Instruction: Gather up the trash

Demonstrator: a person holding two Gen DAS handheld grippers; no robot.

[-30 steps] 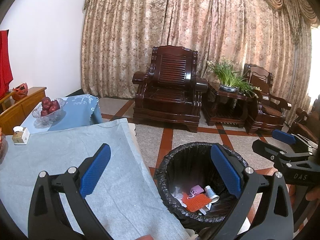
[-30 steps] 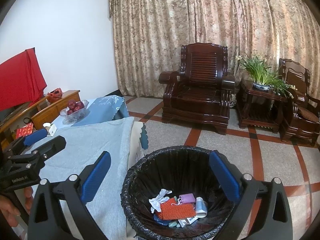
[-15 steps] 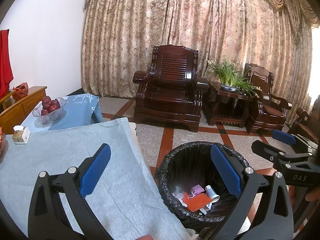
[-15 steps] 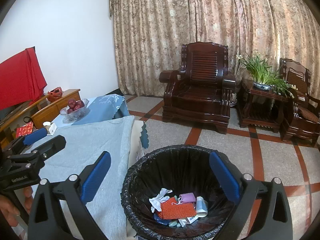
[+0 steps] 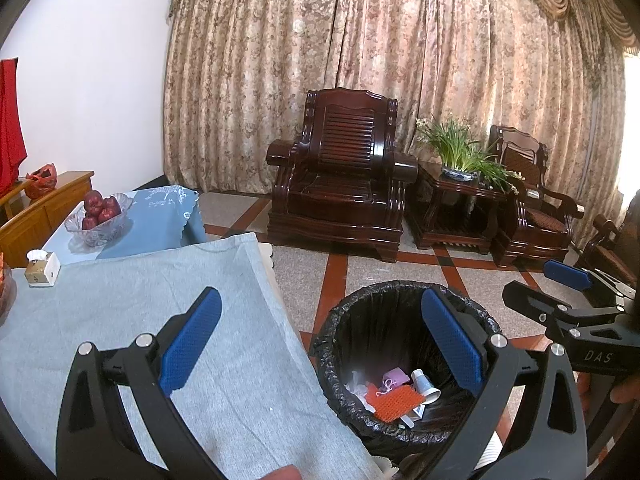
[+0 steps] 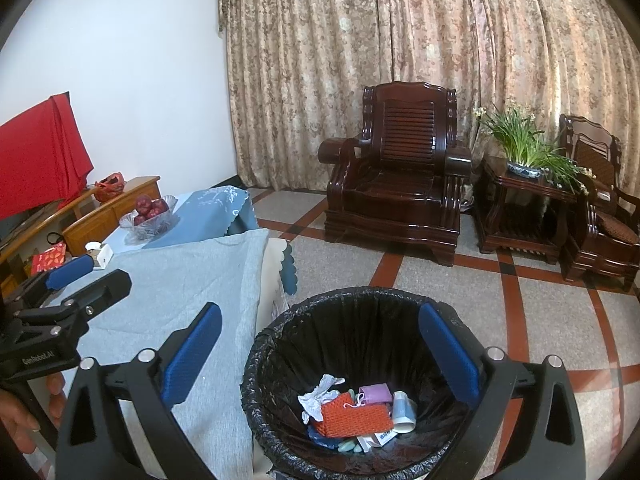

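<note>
A trash bin lined with a black bag stands on the floor beside the table. Inside lie an orange knitted piece, crumpled white paper, a small purple box and a small white tube. My left gripper is open and empty, held over the table edge and the bin. My right gripper is open and empty above the bin. Each gripper shows in the other's view: the right one, the left one.
The table carries a grey cloth, a tissue box and a glass bowl of red apples. Dark wooden armchairs, a side table with a potted plant, curtains and a tiled floor lie beyond.
Both grippers stay open and empty; the views have shifted only slightly.
</note>
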